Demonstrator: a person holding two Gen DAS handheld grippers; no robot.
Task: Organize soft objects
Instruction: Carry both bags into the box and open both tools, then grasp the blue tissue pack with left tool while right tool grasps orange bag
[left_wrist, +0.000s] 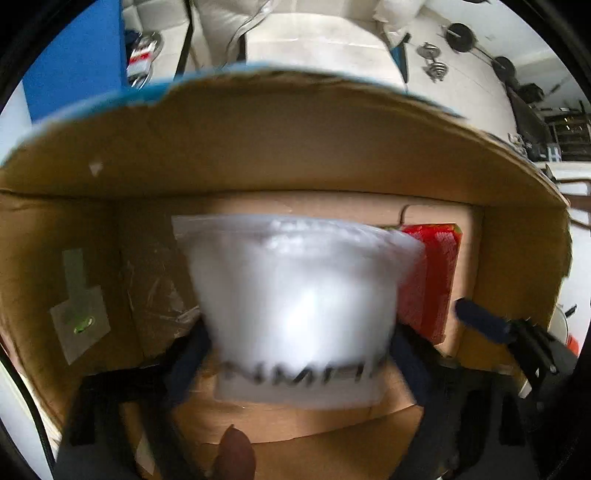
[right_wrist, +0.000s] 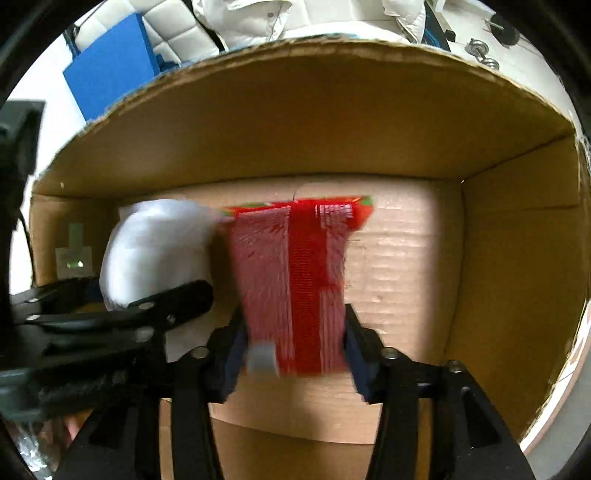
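My left gripper (left_wrist: 295, 354) is shut on a white soft pack in a clear plastic bag (left_wrist: 295, 295) and holds it inside an open cardboard box (left_wrist: 258, 155). My right gripper (right_wrist: 293, 347) is shut on a red soft pack (right_wrist: 295, 280) and holds it inside the same box (right_wrist: 369, 129), just right of the white pack (right_wrist: 155, 251). The red pack (left_wrist: 432, 280) also shows in the left wrist view, behind the white pack's right side. The left gripper's finger (right_wrist: 170, 299) shows in the right wrist view. Both packs are blurred.
The box floor (right_wrist: 399, 266) lies bare to the right of the red pack. A sticker (left_wrist: 79, 314) is on the box's left wall. Beyond the box stand a white sofa (left_wrist: 314, 40), a blue panel (left_wrist: 77, 62) and dumbbells (left_wrist: 434, 61).
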